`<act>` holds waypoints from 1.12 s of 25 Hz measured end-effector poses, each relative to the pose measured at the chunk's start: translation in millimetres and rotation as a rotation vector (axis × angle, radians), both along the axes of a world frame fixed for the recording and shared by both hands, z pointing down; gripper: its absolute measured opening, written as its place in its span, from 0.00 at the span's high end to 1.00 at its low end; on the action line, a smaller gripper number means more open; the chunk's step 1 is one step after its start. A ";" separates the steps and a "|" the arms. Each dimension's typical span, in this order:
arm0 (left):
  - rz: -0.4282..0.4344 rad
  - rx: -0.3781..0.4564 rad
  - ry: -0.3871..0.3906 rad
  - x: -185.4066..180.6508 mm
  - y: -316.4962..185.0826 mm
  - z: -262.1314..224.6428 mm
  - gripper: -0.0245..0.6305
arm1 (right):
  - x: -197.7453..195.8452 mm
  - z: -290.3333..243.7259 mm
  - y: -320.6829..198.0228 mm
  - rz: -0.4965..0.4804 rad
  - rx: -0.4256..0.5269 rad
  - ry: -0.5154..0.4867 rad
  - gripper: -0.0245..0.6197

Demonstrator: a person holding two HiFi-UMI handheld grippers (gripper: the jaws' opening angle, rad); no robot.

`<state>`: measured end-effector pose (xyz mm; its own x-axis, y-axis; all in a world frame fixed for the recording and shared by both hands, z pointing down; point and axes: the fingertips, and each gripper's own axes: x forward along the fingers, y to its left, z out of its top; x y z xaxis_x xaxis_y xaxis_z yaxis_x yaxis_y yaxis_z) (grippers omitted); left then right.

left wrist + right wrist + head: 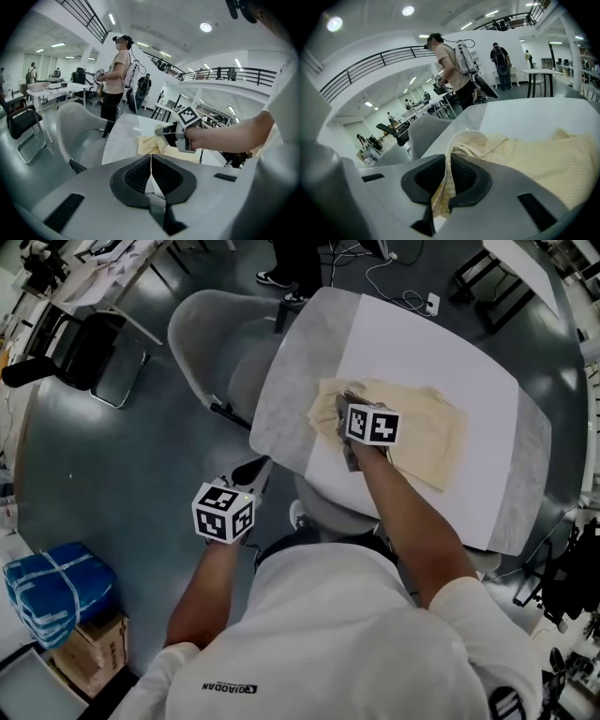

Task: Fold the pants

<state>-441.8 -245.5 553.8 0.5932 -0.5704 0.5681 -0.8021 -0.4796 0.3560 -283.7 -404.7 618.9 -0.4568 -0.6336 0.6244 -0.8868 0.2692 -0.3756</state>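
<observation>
Folding looks barely begun: right tongs pinch a lifted edge of the crumpled pale-yellow knit pants, spread ahead of them on the white bench; left tongs, closed and empty, hang short of it

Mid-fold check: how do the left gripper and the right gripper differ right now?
The right gripper has its jaws clamped on a fold of the cream pants; the left gripper has its jaws together on nothing. The right gripper is over the table, the left gripper off its edge, above the floor. Both point toward the pants.
</observation>
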 end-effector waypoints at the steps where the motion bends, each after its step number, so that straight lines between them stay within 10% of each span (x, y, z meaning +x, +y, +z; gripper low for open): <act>1: -0.006 -0.004 0.001 -4.1 -0.3 2.3 0.91 | -3.8 10.4 -3.8 -0.005 -0.015 0.021 0.88; 15: -0.051 -0.078 0.004 -32.0 21.7 31.6 0.91 | -38.9 83.8 -16.0 -0.113 -0.076 0.206 0.77; 28: 0.003 -0.049 -0.010 -1.7 8.2 26.1 0.91 | -74.0 15.5 11.0 -0.348 0.095 0.018 0.82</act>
<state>-443.6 -237.3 580.0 0.5890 -0.5395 0.6017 -0.8043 -0.4643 0.3709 -357.7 -393.7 634.4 -0.6444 -0.4979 0.5804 -0.7425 0.5888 -0.3193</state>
